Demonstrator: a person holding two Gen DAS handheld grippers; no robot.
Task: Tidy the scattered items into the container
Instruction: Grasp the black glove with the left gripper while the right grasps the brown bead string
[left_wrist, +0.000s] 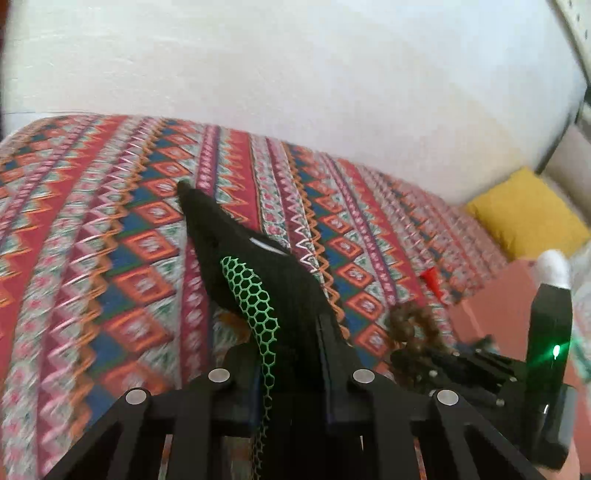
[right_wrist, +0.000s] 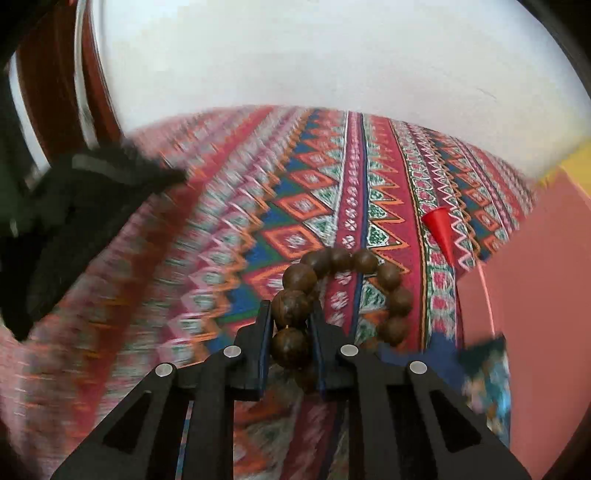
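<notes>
The left gripper (left_wrist: 291, 314) has its fingers pinching a black fabric item (left_wrist: 236, 243) with a green honeycomb mesh strip (left_wrist: 255, 306); the item is lifted above the patterned bedspread (left_wrist: 110, 221), its tip pointing toward the far edge of the bed. The right gripper (right_wrist: 291, 332) has its fingers clamped on a brown wooden bead bracelet (right_wrist: 347, 288), gripping the beads on the loop's left side; the remainder of the loop hangs free over the bedspread. A red cone-shaped item (right_wrist: 441, 230) lies on the bedspread near the right edge of the bed, just beside a pink surface (right_wrist: 535, 277). A yellow cushion (left_wrist: 528, 214) sits at the far right corner, against the white wall (left_wrist: 295, 74).
</notes>
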